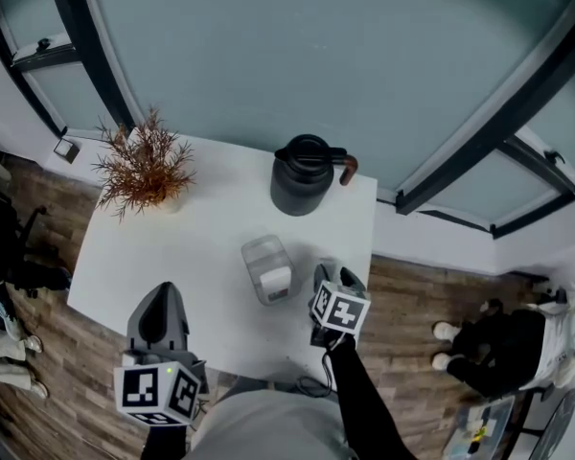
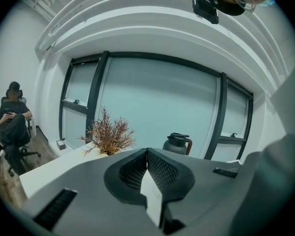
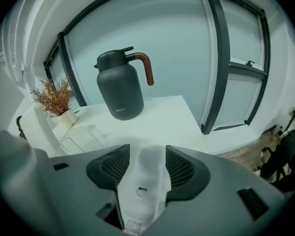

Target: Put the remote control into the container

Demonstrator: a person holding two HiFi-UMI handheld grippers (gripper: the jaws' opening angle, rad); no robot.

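Note:
The white remote control (image 3: pixel 141 193) lies back side up between the jaws of my right gripper (image 3: pixel 147 150), which stand open on either side of it. In the head view that gripper (image 1: pixel 330 274) is low over the white table (image 1: pixel 172 247), just right of the clear plastic container (image 1: pixel 266 268); the remote is hidden under it there. A white piece shows at the container's near end. In the right gripper view the container (image 3: pixel 81 137) sits ahead and to the left. My left gripper (image 1: pixel 162 293) hovers at the table's front left, shut with nothing in it (image 2: pixel 147 152).
A dark grey jug (image 1: pixel 302 175) with a brown handle stands at the back of the table, straight beyond the right gripper (image 3: pixel 119 85). A dried plant (image 1: pixel 144 166) in a white pot stands back left. The table's right edge is close. People sit at the room's sides (image 2: pixel 12 127).

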